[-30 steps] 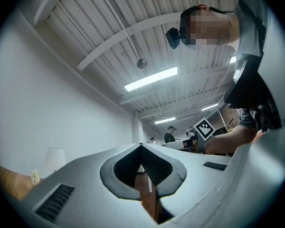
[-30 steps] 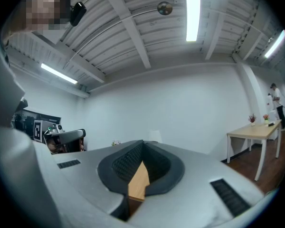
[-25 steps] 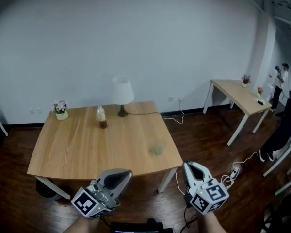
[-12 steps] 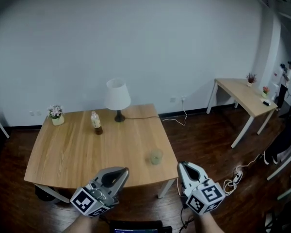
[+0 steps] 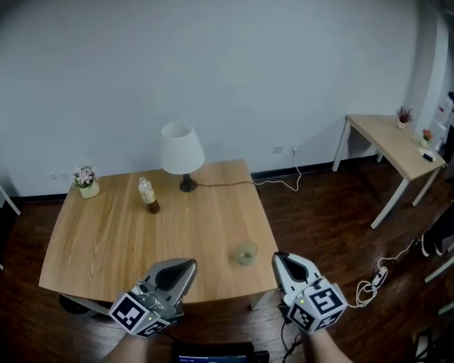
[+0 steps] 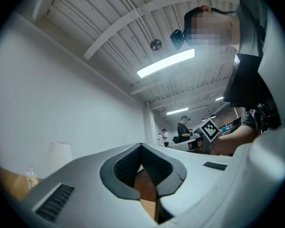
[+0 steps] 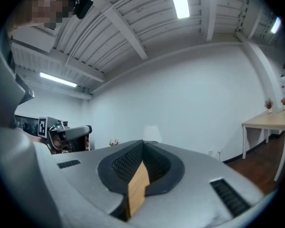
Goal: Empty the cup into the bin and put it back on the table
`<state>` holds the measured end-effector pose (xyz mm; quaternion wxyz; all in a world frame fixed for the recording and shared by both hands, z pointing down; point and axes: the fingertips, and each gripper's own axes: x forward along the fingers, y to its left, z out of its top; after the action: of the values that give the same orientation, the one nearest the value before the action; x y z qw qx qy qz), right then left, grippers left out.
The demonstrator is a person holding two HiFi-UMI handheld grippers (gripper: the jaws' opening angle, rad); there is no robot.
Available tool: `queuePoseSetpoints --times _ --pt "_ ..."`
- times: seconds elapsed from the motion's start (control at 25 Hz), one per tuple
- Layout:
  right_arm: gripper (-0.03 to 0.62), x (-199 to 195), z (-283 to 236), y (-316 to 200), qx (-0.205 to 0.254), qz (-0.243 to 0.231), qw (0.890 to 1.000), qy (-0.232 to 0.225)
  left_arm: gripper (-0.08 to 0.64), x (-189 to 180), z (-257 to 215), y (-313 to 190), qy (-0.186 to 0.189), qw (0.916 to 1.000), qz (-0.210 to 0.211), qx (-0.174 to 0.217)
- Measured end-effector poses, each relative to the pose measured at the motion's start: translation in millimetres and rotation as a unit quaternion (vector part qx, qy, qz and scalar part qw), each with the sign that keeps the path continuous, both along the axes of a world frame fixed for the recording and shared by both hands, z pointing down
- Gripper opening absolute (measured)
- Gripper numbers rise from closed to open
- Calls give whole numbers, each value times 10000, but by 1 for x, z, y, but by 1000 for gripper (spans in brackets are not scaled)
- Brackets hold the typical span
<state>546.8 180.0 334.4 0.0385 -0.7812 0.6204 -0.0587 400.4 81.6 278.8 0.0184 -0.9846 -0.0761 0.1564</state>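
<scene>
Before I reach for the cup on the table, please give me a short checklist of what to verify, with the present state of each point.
1. Cup upright on the table, near its front right edge: ok.
2. Right hand-held gripper open for the grasp: not ok, jaws shut, nothing between them.
3. Left hand-held gripper free: ok, shut on nothing.
4. Way from right hand-held gripper to cup free: ok.
5. Something in the cup: cannot tell.
6. Bin in sight: cannot tell; only a dark shape under the table's left corner.
</scene>
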Motion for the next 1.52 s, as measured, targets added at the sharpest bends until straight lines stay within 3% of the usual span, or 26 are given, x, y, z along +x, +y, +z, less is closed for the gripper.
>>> queuePoseSetpoints --times 0.16,0.64,0.96,1.04,1.24,1.28,1.4,1.52 --pt "3 10 12 -24 -128 -20 9999 -5 3 13 9 -23 -78 9999 55 -123" --pt "5 43 28 -75 -488 593 9970 63 3 47 27 -94 -272 9984 372 -327" --pt "5 58 69 -91 -1043 562 9929 -62 3 68 66 -118 -663 9953 121 -697" --pt "95 62 81 -95 -1184 463 9918 -98 3 74 76 -122 -785 9941 15 -755" --pt "102 68 103 -95 -1453 202 9889 -224 3 89 110 -119 -1289 9886 -128 -770" --pt "143 70 107 -96 -1503 133 9883 -243 3 93 119 -119 -1403 9871 -161 -760" --pt "161 74 120 -98 -1623 -3 9862 -313 3 97 144 -123 -1607 9815 -348 -982" --pt "231 79 138 -100 -1793 -117 9830 -378 3 100 163 -128 -1797 9759 -534 -1117"
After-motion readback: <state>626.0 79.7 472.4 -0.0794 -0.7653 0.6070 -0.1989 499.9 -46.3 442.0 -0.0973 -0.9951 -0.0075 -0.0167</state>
